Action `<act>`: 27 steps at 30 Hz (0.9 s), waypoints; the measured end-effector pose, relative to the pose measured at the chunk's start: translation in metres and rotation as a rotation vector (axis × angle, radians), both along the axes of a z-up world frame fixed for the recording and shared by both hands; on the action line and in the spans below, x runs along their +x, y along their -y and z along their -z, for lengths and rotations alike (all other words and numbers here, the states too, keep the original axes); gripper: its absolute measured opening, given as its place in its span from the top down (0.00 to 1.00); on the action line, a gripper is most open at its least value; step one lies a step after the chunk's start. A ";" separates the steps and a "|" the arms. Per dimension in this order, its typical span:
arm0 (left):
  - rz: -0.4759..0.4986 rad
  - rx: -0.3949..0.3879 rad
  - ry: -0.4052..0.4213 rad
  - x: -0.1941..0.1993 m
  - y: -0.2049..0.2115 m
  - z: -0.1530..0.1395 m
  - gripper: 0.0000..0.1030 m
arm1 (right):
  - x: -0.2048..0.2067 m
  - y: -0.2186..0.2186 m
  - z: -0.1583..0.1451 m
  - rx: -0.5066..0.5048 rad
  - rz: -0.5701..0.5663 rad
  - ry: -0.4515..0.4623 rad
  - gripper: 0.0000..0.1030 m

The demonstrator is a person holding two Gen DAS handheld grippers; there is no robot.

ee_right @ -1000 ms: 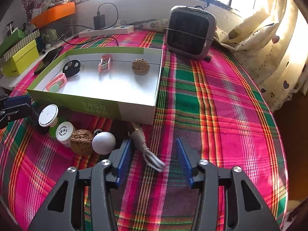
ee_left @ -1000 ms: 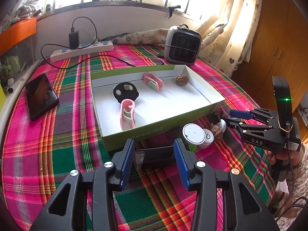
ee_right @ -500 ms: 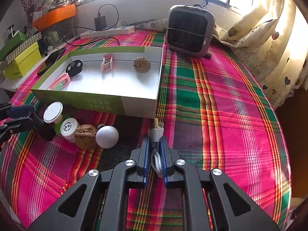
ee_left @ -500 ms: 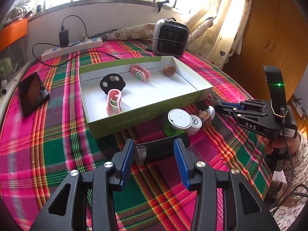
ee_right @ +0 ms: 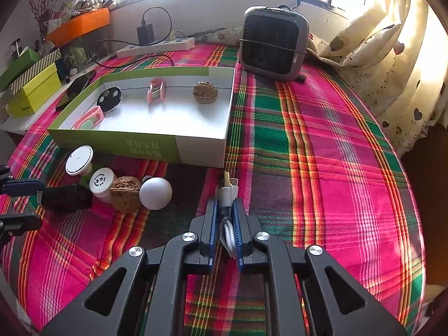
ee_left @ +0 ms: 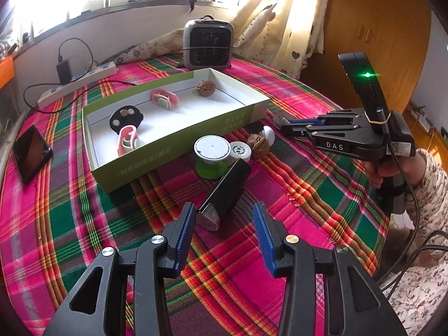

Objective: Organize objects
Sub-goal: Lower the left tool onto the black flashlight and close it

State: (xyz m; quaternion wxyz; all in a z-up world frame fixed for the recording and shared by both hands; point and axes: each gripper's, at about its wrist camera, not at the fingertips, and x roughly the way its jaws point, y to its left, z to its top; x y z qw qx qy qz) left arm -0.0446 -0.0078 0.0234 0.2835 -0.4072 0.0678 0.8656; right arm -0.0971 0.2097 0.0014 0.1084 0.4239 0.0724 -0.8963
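your right gripper [ee_right: 224,218] has just clamped the white cable [ee_right: 227,196] and lifted it; your left gripper [ee_left: 224,224], wide open, straddles the black case [ee_left: 226,193]; the box [ee_right: 201,151] comes next.

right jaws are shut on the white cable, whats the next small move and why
Probably lift the right gripper a little and carry the white cable toward the open box. The jaws are shut on the cable, its plug points at the box, and the box already holds sorted items with bare floor free.

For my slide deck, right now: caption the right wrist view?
Right tongs shut on white USB cable near the green box.
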 end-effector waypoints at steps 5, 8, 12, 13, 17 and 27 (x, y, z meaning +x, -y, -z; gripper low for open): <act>0.003 0.008 0.025 -0.011 -0.006 0.003 0.61 | 0.002 -0.002 -0.001 -0.005 0.002 0.002 0.89; 0.013 0.003 0.023 -0.014 -0.011 0.003 0.61 | 0.003 -0.002 0.000 -0.007 0.002 0.002 0.89; 0.028 -0.004 0.029 -0.016 -0.018 0.004 0.61 | 0.004 -0.002 0.000 -0.010 0.003 0.002 0.89; 0.032 -0.006 0.033 -0.017 -0.020 0.005 0.61 | 0.004 -0.003 0.000 -0.011 0.003 0.002 0.89; 0.031 -0.016 0.045 -0.022 -0.025 0.009 0.61 | 0.003 -0.003 0.000 -0.016 0.002 0.003 0.89; -0.005 -0.024 0.054 -0.026 -0.030 0.012 0.61 | 0.001 -0.005 -0.001 -0.029 -0.005 0.008 0.89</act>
